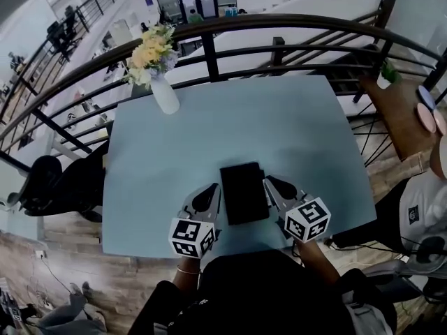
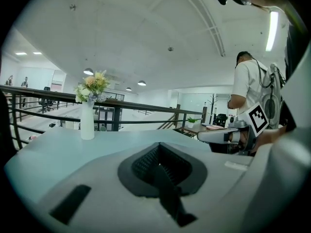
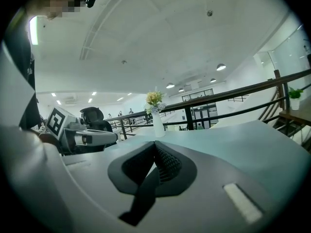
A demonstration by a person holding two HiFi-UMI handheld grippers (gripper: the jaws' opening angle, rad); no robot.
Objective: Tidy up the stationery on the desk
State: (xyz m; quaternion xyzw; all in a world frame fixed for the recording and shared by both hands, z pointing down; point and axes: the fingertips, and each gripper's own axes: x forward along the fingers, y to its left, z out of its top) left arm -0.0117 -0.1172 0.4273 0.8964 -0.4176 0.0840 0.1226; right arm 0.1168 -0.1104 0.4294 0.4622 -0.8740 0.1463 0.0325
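Note:
A flat black rectangular case lies on the pale blue desk, near its front edge. My left gripper rests just left of the case and my right gripper just right of it, both low over the desk and pointing away from me. Both are shut with nothing between the jaws. In the left gripper view my left gripper shows its dark pads pressed together, and the right gripper's body appears beside it. The right gripper view shows my right gripper the same way. Neither gripper view shows the case.
A white vase of flowers stands at the desk's far left corner, also seen as the vase and the vase. A dark railing runs behind the desk. A black chair stands left, a wooden side table and a person right.

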